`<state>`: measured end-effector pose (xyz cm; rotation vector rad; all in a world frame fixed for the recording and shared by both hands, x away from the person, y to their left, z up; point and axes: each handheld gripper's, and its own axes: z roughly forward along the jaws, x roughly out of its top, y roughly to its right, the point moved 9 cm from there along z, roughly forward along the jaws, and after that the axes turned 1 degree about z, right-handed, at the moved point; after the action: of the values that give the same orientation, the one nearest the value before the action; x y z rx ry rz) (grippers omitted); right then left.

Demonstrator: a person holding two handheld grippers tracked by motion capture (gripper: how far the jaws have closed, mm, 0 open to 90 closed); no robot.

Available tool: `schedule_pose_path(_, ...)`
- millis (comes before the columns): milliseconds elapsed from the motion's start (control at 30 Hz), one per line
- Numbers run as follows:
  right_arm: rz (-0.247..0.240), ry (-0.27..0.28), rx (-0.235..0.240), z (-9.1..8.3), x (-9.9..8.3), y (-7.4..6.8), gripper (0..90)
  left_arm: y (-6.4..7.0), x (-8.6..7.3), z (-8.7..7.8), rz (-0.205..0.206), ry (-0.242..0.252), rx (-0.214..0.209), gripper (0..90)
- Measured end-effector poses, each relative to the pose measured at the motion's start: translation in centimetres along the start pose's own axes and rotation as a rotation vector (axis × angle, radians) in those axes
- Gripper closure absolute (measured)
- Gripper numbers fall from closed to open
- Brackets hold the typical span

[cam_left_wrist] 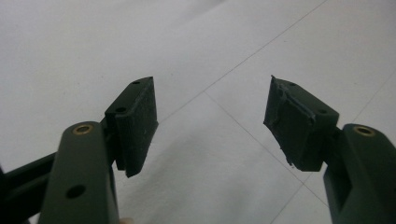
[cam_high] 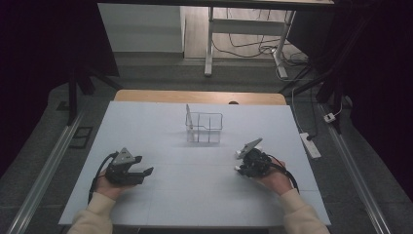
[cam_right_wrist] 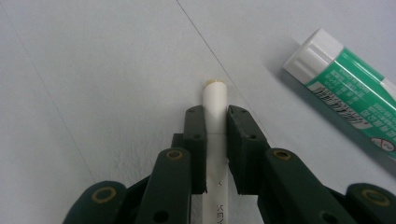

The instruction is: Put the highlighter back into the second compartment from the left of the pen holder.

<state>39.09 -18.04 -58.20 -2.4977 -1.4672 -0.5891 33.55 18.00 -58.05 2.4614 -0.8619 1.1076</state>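
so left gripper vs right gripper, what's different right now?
The left gripper has its jaws spread wide with nothing between them; the right gripper has its jaws shut on a white stick. A green-and-white tube lies on the table beside the right gripper; bare table lies before the left. Both are hand-held, low over the table.

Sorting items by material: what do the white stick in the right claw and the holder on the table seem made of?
White stick: probably smooth matte plastic with printed letters. Holder: probably clear plastic or acrylic; the table shows through its thin walls.
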Motion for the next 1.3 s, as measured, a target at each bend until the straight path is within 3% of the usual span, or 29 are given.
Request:
schedule_pose_path(267,0.009,0.019,0.015,-0.1,-0.1,0.1,77.8,-0.1,0.0,0.0,-0.003,0.0,0.0,34.4)
schedule_pose_path(367,0.005,0.023,-0.004,-0.3,-0.1,0.3,77.8,-0.1,0.0,0.0,-0.003,-0.001,0.0,34.4)
schedule_pose_path(833,0.043,0.148,-0.003,-2.7,0.6,1.4,77.9,-0.1,0.0,0.0,-0.005,0.001,0.0,34.4)
schedule_pose_path(1300,0.058,0.233,0.013,-4.5,1.5,1.2,77.9,-0.1,0.0,0.0,-0.005,0.001,0.0,34.4)
